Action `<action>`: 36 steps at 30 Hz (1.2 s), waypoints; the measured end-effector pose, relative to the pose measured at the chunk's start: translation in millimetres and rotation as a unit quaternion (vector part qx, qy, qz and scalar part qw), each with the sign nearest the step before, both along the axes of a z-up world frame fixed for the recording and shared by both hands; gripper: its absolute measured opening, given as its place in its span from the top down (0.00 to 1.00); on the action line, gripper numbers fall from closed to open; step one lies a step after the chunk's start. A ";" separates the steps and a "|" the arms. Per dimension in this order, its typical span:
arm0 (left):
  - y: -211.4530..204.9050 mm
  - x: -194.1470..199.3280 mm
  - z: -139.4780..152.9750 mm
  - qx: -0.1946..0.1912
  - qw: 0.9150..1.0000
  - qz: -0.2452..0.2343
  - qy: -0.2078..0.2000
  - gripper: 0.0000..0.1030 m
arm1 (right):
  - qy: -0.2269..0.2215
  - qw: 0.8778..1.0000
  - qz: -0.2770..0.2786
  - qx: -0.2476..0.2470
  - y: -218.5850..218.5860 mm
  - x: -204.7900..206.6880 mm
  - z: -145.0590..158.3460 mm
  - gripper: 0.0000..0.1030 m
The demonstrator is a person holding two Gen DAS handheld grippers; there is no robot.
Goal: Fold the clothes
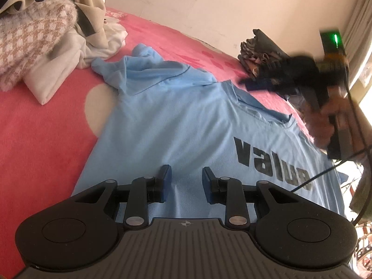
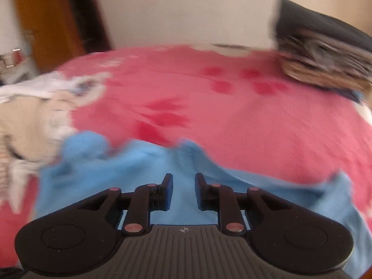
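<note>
- L gripper point(image 1: 187, 181): jaws apart, moderate gap, nothing between them. Blue pads point(image 1: 167, 183) hang over the body of the light-blue T-shirt point(image 1: 167, 121); contact w/ fabric can't be confirmed from this angle.
- R gripper point(image 2: 184, 191): jaws apart, narrower gap than L, nothing clamped. Tips sit over a raised fold of the same T-shirt point(image 2: 144, 162); touching or just above, cannot tell, frame heavily blurred.
- R gripper also seen in L wrist view point(image 1: 253, 84), at the shirt's collar end near the bed's wall-side edge; blurred, jaw state unreadable there. Hand point(image 1: 330, 121) grips its handle; green light point(image 1: 335, 38) lit on unit.
- T-shirt: spread mostly flat on pink bedspread point(image 1: 46, 125), black print "value" point(image 1: 272, 162) facing up. One sleeve crumpled toward the clothes pile. In R view the far edge is bunched and rumpled.
- Pile of unfolded clothes point(image 1: 58, 37): at far-left corner of bed in L view, incl. a fuzzy pink-white checked garment point(image 1: 30, 44) and cream/white pieces; the shirt sleeve lies just beside it.
- Dark folded stack point(image 1: 260, 51): by the wall edge of the bed, beyond the collar; in R view same stack point(image 2: 325, 53) at far right, well apart from the shirt.
- Black cable point(image 1: 325, 169) crosses the right of L view, over the shirt's edge.
</note>
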State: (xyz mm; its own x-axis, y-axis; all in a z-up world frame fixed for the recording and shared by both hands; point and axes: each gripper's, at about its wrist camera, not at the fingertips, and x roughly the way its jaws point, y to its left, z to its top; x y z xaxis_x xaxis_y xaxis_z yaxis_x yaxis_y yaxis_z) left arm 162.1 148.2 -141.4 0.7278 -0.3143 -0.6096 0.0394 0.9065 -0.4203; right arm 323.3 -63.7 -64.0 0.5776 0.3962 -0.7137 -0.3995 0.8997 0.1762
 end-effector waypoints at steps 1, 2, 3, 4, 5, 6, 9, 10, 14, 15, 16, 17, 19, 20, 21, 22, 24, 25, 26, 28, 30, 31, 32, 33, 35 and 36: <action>0.2 0.1 -0.3 -0.001 1.000 0.000 0.001 0.72 | -0.006 1.000 0.018 0.003 12.0 1.9 4.9 0.55; 0.3 0.0 -0.6 -0.001 1.000 0.000 0.001 0.72 | -0.008 0.999 0.035 0.008 24.4 5.2 9.2 0.54; 1.7 0.3 -0.2 -0.002 1.000 0.004 0.001 0.72 | -0.010 0.999 0.052 0.013 36.6 8.9 13.3 0.53; 3.6 0.8 0.5 -0.003 1.000 0.009 0.001 0.72 | -0.004 0.998 0.066 0.017 49.2 15.7 14.8 0.47; 5.5 1.2 1.2 -0.004 1.000 0.014 0.000 0.72 | 0.005 0.997 0.078 0.019 61.9 23.6 15.4 0.42; 7.5 1.7 1.8 -0.005 1.000 0.019 0.000 0.72 | 0.015 0.996 0.091 0.022 74.6 31.5 15.9 0.31; 13.2 3.0 3.8 -0.007 0.999 0.034 -0.001 0.72 | 0.041 0.993 0.107 0.013 109.3 58.6 7.2 0.25; 15.1 3.5 4.5 -0.008 0.999 0.040 -0.001 0.72 | 0.053 0.993 0.105 0.008 121.2 67.1 2.0 0.25; 22.7 5.3 7.1 -0.012 0.998 0.060 -0.003 0.72 | 0.095 0.988 0.117 -0.037 159.6 85.4 -24.4 0.25; 24.6 5.7 7.8 -0.013 0.998 0.065 -0.003 0.72 | 0.095 0.987 0.120 -0.051 164.6 84.7 -28.5 0.30; 26.5 6.2 8.4 -0.014 0.997 0.070 -0.003 0.72 | 0.093 0.986 0.123 -0.064 169.2 83.2 -31.9 0.47; 28.4 6.6 9.1 -0.014 0.997 0.075 -0.004 0.72 | 0.088 0.985 0.126 -0.073 172.0 80.8 -33.4 0.52; 38.8 10.1 10.4 -0.020 0.995 0.095 -0.004 0.72 | 0.081 0.985 0.137 -0.068 172.0 75.7 -30.1 0.93; 44.1 11.9 10.6 -0.023 0.994 0.104 -0.004 0.72 | 0.076 0.985 0.139 -0.065 171.4 73.8 -27.0 0.93; 49.3 13.8 10.8 -0.025 0.993 0.114 -0.003 0.72 | 0.063 0.986 0.142 -0.059 170.6 71.4 -21.5 0.93; 52.4 14.9 11.3 -0.024 0.992 0.120 -0.003 0.72 | 0.047 0.987 0.147 -0.052 169.7 68.8 -15.3 0.93; 57.3 16.6 12.6 -0.020 0.991 0.131 -0.006 0.72 | 0.020 0.986 0.165 -0.011 167.2 64.4 -1.5 0.93; 59.8 17.5 13.2 -0.017 0.990 0.136 -0.007 0.71 | 0.004 0.985 0.174 0.008 165.7 62.2 5.0 0.93; 62.3 17.8 14.1 -0.011 0.989 0.145 -0.010 0.70 | -0.014 0.983 0.183 0.027 164.1 60.1 11.3 0.93; 70.1 19.4 13.9 -0.012 0.987 0.160 -0.010 0.69 | -0.032 0.982 0.185 0.029 166.3 60.1 14.4 0.91; 77.4 21.8 13.1 -0.018 0.985 0.172 -0.004 0.69 | -0.027 0.984 0.176 -0.014 172.8 64.6 5.4 0.81; 79.4 22.5 13.5 -0.016 0.984 0.176 -0.004 0.69 | -0.032 0.985 0.164 -0.028 172.9 64.5 3.6 0.64; 81.1 23.0 14.2 -0.012 0.984 0.180 -0.006 0.69 | -0.040 0.987 0.151 -0.038 171.7 63.4 3.2 0.56; 83.3 23.3 15.4 -0.009 0.983 0.185 -0.009 0.69 | -0.048 0.988 0.138 -0.048 170.4 62.2 2.7 0.54; 88.5 23.9 18.1 -0.002 0.980 0.196 -0.016 0.69 | -0.065 0.989 0.111 -0.067 168.0 60.0 1.8 0.54; 91.9 24.9 18.3 -0.005 0.980 0.201 -0.015 0.69 | -0.081 0.989 0.105 -0.065 165.4 54.3 7.2 0.54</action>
